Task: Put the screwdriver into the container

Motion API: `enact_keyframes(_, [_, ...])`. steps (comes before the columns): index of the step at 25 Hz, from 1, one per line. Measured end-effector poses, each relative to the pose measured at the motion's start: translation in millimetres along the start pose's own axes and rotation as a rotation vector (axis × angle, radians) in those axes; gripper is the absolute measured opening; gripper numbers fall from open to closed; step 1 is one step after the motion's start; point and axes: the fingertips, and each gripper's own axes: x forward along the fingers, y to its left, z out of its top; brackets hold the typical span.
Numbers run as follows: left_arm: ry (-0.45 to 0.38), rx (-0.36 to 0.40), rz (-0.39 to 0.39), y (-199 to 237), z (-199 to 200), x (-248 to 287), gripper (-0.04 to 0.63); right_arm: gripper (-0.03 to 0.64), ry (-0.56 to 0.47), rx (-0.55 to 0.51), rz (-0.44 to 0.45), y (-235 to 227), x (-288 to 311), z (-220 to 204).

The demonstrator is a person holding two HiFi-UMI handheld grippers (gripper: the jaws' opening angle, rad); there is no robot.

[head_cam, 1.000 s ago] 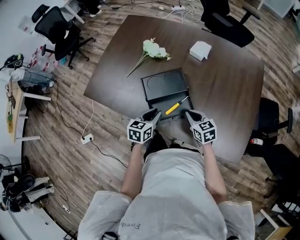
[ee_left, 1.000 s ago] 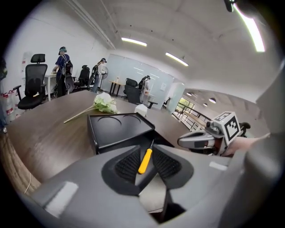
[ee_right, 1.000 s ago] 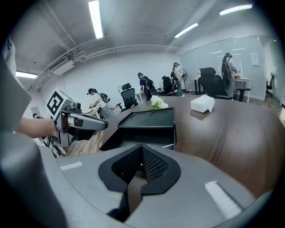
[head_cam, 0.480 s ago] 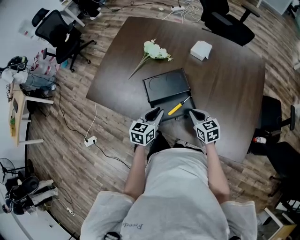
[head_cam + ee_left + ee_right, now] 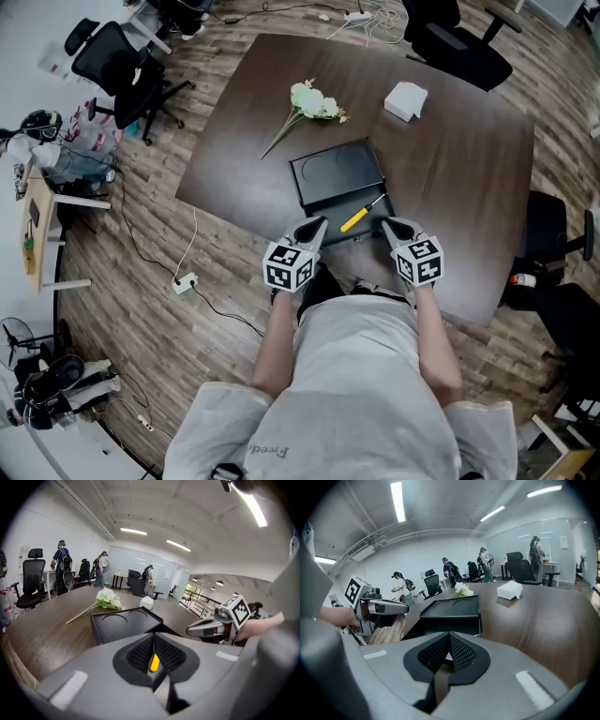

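While both grippers hover at the near edge of the table [image 5: 469, 187], neither holds anything. Left gripper [image 5: 316, 226]: jaws pressed together in its own view, with a yellow sliver showing in the seam. That is probably the handle lying beyond the tips rather than anything pinched, since the head view shows the tips apart from it. Screwdriver [image 5: 356, 217]: it lies on the table between the two grippers, its yellow handle towards the person and its thin shaft angled up towards the near right corner of the container [image 5: 337, 173], close to it. Whether the shaft touches the wall I cannot tell. Container: black, low, two round recesses in its upper face, just beyond the tool. Right gripper [image 5: 388, 225]: jaws also together, nothing between them, just right of the handle. Risks as I judge them: either gripper coming in with its jaws closed would push the tool instead of taking it. The round handle would roll easily, and the table edge is close behind it, so a nudge could send it onto the person's lap or the floor. A grip on the slim shaft might slip or let the tool pivot. A shallow, hasty release could leave it balanced on the container's rim.
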Motion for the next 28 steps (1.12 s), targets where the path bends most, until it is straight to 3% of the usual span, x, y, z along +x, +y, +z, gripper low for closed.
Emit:
enact_keyframes(17, [0.033, 0.057, -0.001, -6, 0, 7, 0.052, 0.0, -0.009, 0.011, -0.012, -11, -3, 3])
enact_keyframes(28, [0.066, 0.035, -0.021, -12, -5, 12, 0.052, 0.0, -0.04, 0.032, -0.027, -19, -10, 4])
